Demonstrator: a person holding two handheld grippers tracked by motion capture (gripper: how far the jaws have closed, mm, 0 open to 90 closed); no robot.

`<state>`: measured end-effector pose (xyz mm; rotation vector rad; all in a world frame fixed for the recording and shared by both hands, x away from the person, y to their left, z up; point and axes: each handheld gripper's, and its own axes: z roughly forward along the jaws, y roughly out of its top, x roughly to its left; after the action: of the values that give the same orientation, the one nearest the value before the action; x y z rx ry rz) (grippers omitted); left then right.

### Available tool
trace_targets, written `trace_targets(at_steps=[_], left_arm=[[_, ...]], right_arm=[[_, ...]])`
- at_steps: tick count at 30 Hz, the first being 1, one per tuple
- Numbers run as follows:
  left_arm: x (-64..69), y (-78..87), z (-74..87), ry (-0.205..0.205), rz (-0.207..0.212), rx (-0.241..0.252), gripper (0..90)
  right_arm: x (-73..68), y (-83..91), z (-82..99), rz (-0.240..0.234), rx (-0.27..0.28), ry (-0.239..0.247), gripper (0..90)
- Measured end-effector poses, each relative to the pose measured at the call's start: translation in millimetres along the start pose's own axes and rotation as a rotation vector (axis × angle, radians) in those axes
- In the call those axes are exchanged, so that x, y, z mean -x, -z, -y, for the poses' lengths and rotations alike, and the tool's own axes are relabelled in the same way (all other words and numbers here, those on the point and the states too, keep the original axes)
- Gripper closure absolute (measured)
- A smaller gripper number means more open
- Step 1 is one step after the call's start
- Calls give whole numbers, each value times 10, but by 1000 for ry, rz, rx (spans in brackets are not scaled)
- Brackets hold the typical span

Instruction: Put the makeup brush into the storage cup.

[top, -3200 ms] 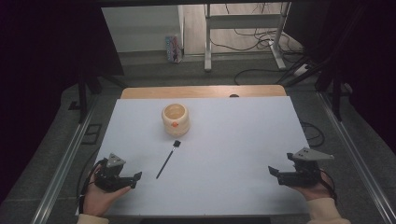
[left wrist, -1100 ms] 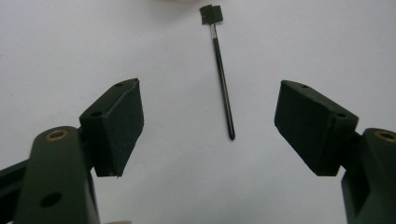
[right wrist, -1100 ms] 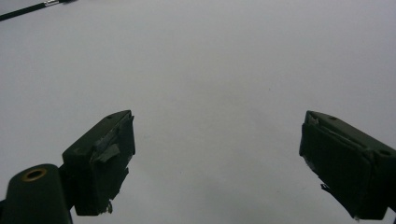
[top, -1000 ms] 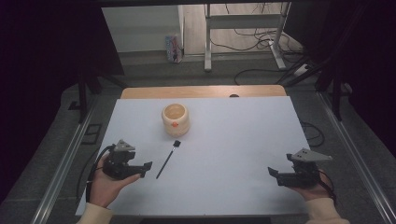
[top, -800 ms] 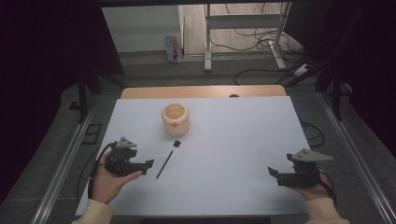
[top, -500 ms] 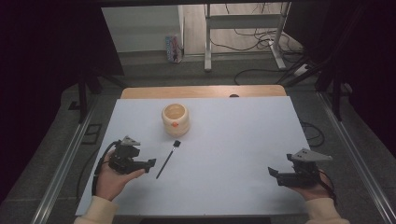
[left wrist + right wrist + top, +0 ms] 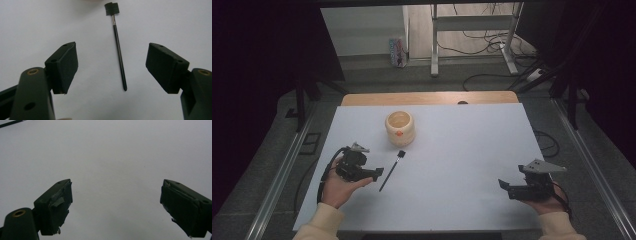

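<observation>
Left gripper view: brush [image 7: 119, 50] complete, cup [image 7: 399, 128] cropped above.

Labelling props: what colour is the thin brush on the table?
Black, handle and bristles; clearest in left gripper view.

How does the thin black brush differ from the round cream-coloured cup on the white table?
The thin black brush is slim, dark and lies flat; the round cream-coloured cup is squat, pale and stands upright with its mouth open. The brush lies close in front of the left gripper, whose jaws stand open, while the cup sits farther back. Both rest free on the white table.
</observation>
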<state>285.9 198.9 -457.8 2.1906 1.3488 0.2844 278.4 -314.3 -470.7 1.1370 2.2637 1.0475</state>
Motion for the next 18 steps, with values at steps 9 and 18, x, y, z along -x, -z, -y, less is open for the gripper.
trace_targets(at_steps=[9,18], left_arm=[[9,-73,-81,-6,13,-11,271],[11,-145,-150,-13,24,-33,289]], right_arm=[[2,-1,3,0,1,-2,111],[6,-4,6,1,-2,-3,111]])
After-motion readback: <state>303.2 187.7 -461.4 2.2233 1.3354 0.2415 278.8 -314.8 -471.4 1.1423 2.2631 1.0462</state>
